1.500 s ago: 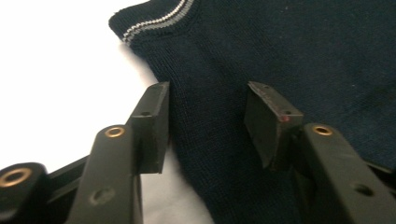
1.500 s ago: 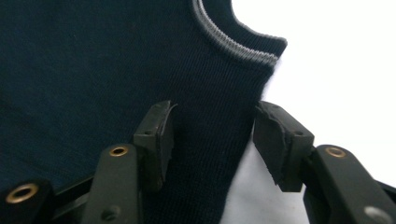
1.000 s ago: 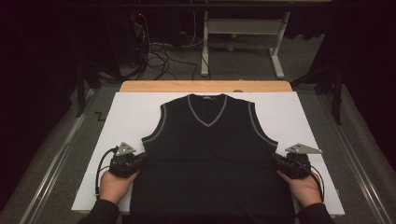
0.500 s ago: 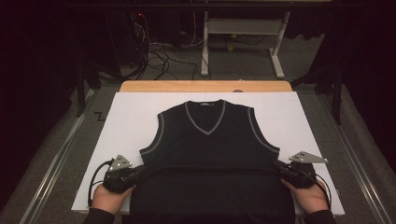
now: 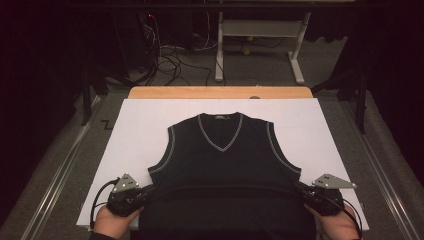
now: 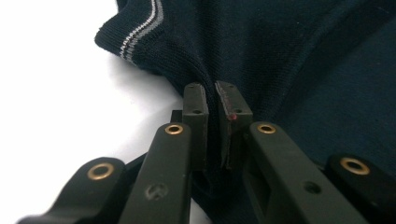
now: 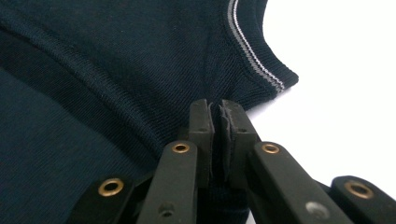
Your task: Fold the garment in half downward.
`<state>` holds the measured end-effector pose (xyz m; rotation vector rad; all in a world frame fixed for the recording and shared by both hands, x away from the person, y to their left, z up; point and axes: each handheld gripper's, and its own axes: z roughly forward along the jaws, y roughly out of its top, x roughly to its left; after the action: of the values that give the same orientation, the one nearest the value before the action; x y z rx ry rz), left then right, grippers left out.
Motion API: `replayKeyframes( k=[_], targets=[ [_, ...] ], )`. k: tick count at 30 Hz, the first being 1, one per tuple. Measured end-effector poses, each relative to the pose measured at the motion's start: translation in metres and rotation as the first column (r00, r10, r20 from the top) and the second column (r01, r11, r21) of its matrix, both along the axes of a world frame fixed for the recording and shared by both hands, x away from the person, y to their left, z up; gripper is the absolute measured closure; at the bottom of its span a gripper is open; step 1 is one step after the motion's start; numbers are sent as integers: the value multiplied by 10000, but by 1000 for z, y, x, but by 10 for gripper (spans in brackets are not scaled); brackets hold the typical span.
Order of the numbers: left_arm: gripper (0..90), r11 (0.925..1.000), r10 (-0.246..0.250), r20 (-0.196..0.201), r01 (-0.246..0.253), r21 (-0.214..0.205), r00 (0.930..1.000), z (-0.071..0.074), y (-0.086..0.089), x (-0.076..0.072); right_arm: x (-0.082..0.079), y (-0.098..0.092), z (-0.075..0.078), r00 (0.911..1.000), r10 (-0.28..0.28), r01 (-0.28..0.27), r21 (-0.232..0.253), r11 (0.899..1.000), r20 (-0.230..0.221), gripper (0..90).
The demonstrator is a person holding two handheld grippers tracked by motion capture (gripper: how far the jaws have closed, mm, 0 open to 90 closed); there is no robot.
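vest: dark navy sleeveless knit vest point(image 5: 220, 165) with a v-neck and pale striped trim at neck and armholes; it lies front up on the white sheet point(image 5: 145, 130), neck toward the far edge, lower part drawn toward the person at the near edge.
fold: a raised ridge of fabric runs across the vest from one gripper to the other, just below the armholes.
left gripper: left gripper point(image 5: 131, 194) sits at the vest's left side seam, below the armhole; in the left gripper view its jaws are pinched tight on a bunch of the dark knit, pads point(image 6: 196, 105) nearly meeting with fabric between them.
right gripper: right gripper point(image 5: 320, 196) sits at the opposite side seam, level with the other; in the right gripper view its jaws clamp a fold of the same knit, the striped armhole trim just beyond the pads point(image 7: 201, 122).
hands: a hand grips each tool from the near edge, at the bottom corners of the high view.
surface: white sheet covers a wooden table point(image 5: 220, 92), whose bare far edge shows beyond it.
background: dark floor with cables point(image 5: 170, 55) and a white metal frame point(image 5: 260, 40) behind the table.
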<state>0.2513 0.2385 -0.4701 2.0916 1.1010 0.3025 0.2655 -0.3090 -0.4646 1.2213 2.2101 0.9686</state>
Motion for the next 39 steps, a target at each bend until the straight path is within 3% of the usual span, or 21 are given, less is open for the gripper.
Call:
replayKeyframes(
  k=[9,25,30,33,38,39],
  targets=[
    [790,9998,-203,-4,203,-35,9998,2,4,-16,-20,-3,1,9997,233,-232,-85,9997,75,848],
    [784,9992,-387,-175,385,-128,9991,2,8,-32,-47,-8,2,9987,491,-491,-33,9988,155,846],
    [714,9991,-299,-226,292,-298,9993,1,9,-30,-48,-8,1,9991,399,-401,153,9991,113,820],
    [605,9988,-220,-244,209,-454,9995,0,9,-27,-46,-9,2,9988,449,-456,408,9981,178,759],
    [502,9977,11,66,-7,-679,10000,2,9,-25,-45,-12,2,9994,242,-259,780,9966,237,690],
    [427,9973,321,359,-297,-676,9988,4,10,-24,-43,-14,2,9993,156,-188,952,9953,339,645]
  ],
)
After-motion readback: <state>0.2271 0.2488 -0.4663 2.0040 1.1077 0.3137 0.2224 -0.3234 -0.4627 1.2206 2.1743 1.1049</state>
